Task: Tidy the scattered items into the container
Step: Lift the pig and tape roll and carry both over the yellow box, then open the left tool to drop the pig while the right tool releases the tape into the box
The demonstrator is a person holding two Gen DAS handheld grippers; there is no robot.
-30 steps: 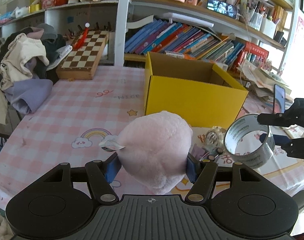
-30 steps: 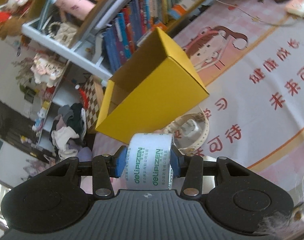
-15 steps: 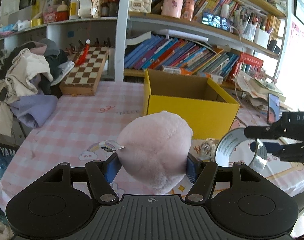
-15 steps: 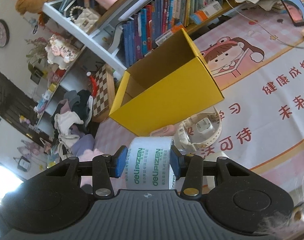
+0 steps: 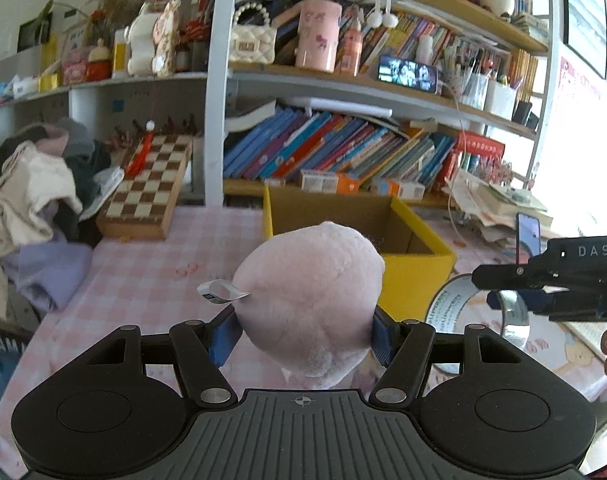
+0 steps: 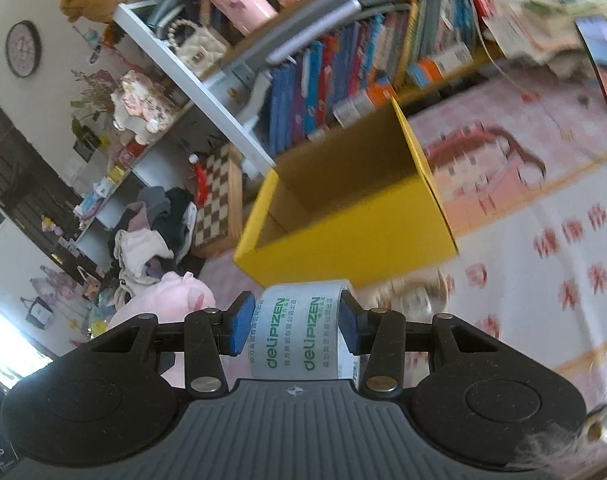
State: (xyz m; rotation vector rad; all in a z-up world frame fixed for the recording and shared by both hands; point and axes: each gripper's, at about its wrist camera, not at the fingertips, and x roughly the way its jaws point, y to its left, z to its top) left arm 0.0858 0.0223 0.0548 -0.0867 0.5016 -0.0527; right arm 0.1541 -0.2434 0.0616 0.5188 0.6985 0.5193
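On the far left of the table (image 5: 151,280), which has a pink checked cloth, there is a heap of clothes (image 5: 35,200). Next to it lies a chessboard (image 5: 147,192), close to the bookshelf (image 5: 343,156) full of books. In the middle, the left hand-held gripper (image 5: 303,330) squeezes a soft pink plush toy (image 5: 309,300) between its two blue pads, so it is closed on the toy. A small white tag (image 5: 221,293) sticks out of the toy on its left side. The toy is up in the air, in front of the open yellow box (image 5: 419,276). The box stands on the table, and the part of its inside that shows looks empty. To the right of the box, the right hand-held gripper (image 6: 295,324) is closed on a roll of tape (image 6: 303,336), with a blue pad pressed on each side of the roll. The roll has green letters on it and is also held up in front of the box, near its front wall. Below the tape, a small pale thing lies blurry on the table by the box, and I cannot tell what it is. Far right, a phone (image 5: 528,236) stands up near a pile of papers (image 5: 491,204).
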